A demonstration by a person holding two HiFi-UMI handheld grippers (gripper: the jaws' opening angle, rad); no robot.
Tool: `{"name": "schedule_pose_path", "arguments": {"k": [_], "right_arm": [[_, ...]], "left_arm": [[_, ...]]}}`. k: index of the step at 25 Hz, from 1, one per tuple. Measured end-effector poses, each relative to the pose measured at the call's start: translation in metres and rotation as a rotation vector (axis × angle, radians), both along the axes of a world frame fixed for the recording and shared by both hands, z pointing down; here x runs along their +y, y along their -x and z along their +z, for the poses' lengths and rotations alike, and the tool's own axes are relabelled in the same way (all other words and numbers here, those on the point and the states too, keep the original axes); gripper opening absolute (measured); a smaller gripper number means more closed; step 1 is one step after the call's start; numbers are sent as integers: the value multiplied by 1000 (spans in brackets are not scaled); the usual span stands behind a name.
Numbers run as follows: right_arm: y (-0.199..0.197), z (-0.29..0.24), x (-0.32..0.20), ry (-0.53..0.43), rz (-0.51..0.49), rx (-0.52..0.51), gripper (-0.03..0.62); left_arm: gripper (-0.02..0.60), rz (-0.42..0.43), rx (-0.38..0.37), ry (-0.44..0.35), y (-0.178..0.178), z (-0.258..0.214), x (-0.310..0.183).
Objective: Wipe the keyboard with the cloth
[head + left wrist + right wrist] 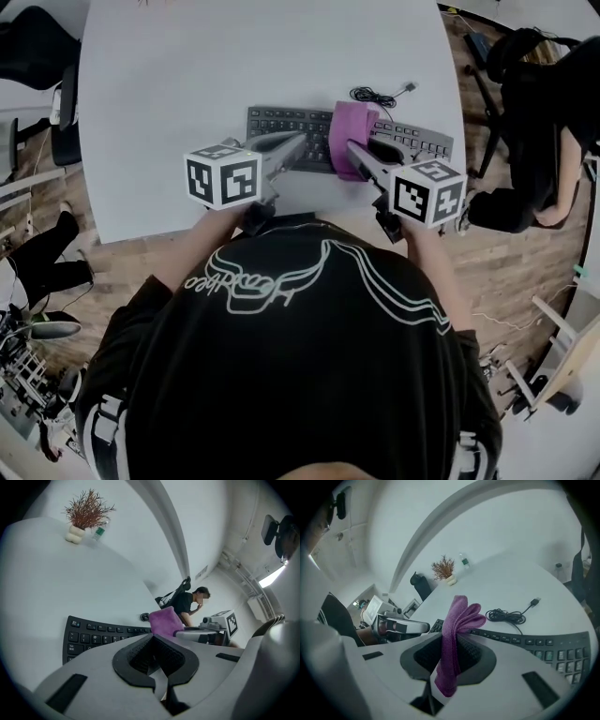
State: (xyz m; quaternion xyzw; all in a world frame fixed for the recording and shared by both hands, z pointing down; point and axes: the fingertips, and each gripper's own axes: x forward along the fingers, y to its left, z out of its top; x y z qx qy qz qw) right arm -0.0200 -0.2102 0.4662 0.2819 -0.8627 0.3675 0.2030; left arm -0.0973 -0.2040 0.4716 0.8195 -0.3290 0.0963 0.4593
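The cloth is being pinched tight in the right tool over the keyboard, probably ready for rubbing keys. At its 9 o'clock, the left tool is being held closed and empty.

Table: white, round-cornered.
Floor: laid in wooden planks.
Plant: set in a white vase, far edge.
Walls: painted white.
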Motion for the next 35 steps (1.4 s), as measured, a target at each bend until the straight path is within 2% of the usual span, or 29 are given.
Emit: {"name": "schedule_pose_path", "arguments": {"k": [3,7,14,22,35], "right_arm": [[1,12,1,65,14,-59,61],[-1,24,0,106,31,-74,61],[-5,31,0,123,59,-75,61],[-11,44,1,112,67,5,61],[-39,51,0,115,131,66,61]], "left_arm": [[3,-8,-6,6,-5,1,1],[3,-9,-14,18,-8,1,4],[3,3,-22,27,-12,2,7],[3,30,-22,26,-17,3,6],[3,95,3,22,-31,-1,2]]}}
